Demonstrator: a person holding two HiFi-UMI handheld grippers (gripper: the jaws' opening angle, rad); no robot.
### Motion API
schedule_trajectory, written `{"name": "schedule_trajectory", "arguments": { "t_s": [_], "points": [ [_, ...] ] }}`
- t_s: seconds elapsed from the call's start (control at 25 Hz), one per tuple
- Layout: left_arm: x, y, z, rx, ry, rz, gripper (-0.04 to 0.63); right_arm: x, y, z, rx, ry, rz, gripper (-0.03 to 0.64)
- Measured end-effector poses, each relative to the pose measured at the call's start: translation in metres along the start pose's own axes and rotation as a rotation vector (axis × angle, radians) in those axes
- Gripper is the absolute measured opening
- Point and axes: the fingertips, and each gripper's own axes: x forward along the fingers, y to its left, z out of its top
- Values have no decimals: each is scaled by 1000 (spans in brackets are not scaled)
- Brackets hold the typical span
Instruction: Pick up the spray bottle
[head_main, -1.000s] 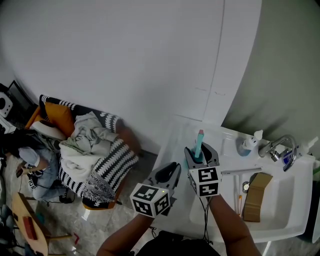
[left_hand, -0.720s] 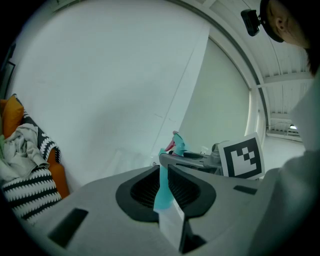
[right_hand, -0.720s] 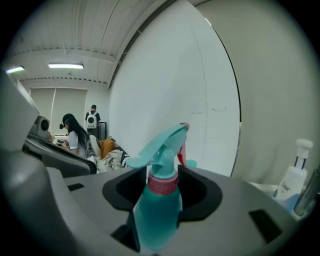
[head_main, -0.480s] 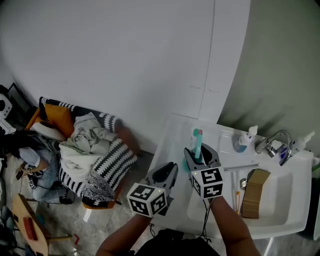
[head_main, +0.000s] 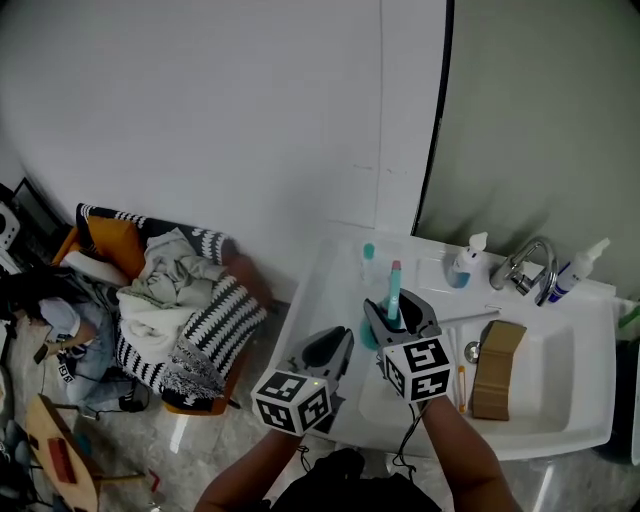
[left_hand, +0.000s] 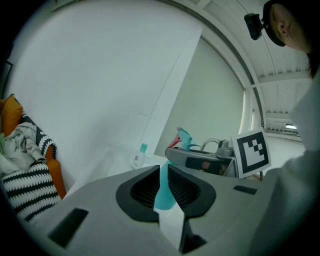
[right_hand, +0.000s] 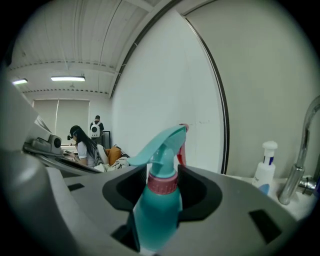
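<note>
The teal spray bottle (right_hand: 159, 205) is standing upright between the jaws of the right gripper (right_hand: 162, 186), with its pink collar sitting level with the pads and its trigger head rising above them. Those jaws have just been closing and are pressing on the bottle's body from both sides. Beyond them to the right, a white pump bottle (right_hand: 265, 167) and a tap (right_hand: 299, 165) are standing on the sink (head_main: 585, 440). The left gripper (left_hand: 164, 182) is hovering alongside, its jaws leaving a narrow gap and gripping nothing, with the bottle showing through that gap farther off.
</note>
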Motion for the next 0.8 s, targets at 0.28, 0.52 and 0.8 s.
{"name": "schedule_trajectory", "arguments": {
  "t_s": [0.28, 0.52, 0.8],
  "points": [
    [-13, -39, -10, -1, -17, -12, 31, -49, 5, 0, -16, -5, 23, 187],
    [-23, -64, -17, 2, -28, -12, 29, -86, 13, 4, -23, -27, 46, 187],
    [-37, -88, -25, 4, -39, -6, 31, -122, 22, -3, -22, -19, 65, 187]
  ]
}}
